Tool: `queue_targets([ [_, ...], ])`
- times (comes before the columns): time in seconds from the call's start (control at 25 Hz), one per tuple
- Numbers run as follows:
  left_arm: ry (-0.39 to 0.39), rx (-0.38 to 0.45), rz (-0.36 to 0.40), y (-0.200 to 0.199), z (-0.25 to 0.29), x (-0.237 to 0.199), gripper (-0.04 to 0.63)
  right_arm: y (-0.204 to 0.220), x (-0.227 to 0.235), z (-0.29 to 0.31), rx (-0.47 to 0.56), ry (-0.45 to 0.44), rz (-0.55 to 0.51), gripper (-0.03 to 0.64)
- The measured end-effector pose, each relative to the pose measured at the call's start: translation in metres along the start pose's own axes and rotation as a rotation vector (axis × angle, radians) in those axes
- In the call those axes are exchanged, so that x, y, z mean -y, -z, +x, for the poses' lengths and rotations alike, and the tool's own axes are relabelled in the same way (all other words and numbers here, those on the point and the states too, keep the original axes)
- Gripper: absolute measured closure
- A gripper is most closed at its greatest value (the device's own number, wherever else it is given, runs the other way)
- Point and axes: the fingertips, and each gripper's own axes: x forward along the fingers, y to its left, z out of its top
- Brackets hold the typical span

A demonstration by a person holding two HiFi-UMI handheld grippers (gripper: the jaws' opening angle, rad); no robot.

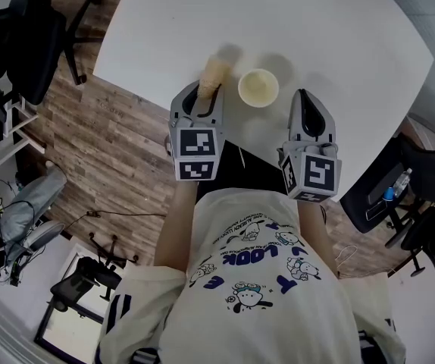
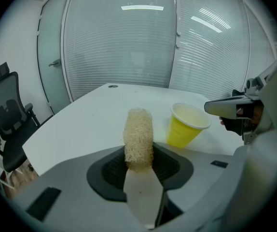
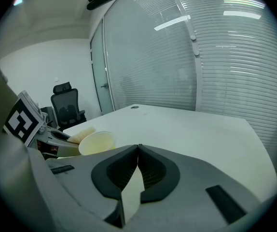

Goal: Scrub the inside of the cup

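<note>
Left hand-held gripper (image 2: 139, 167): its jaws are clamping the lower end of a beige, coarse-mesh loofah scrubber (image 2: 138, 135). The scrubber is projecting straight out beyond the jaw tips, toward 12 o'clock in the left gripper view.

Right hand-held gripper (image 3: 138, 151): its jaws are pressing fully together, with nothing lying between them.

Cup (image 1: 258, 87): a yellow paper cup with a pale interior is standing upright, mouth up, on the white surface (image 1: 339, 36). In the head view it is sitting at 3 o'clock from the scrubber's tip and at 9 o'clock from the right hand-held gripper's tip, between the two tools. A narrow gap is showing on each side of it. The scrubber is staying outside the cup, just beside its rim. In the left gripper view the right tool's tip is reaching in from 3 o'clock, level with the cup's rim; whether it is touching cannot be told there.

Surroundings: a wooden floor (image 1: 119, 135) is showing past the surface's edge at 9 o'clock, and a black office chair (image 1: 35, 40) is standing at 10 o'clock.
</note>
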Motion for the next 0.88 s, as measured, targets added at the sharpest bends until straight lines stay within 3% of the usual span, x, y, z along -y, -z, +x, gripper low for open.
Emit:
queue_targets([
  [0.2,-0.01,0.002,-0.034,-0.002,0.001,-0.003,0.437,0.004,-0.003,0.003,-0.024,-0.061,-0.032,0.583],
  [0.52,-0.01,0.002,-0.01,-0.002,0.003,-0.002,0.437,0.013,-0.009,0.004,-0.054,-0.167,-0.077,0.566],
  [0.88,0.049,-0.007,0.026,-0.001,0.006,0.003,0.437,0.036,-0.027,0.007,-0.136,-0.262,-0.134,0.54],
])
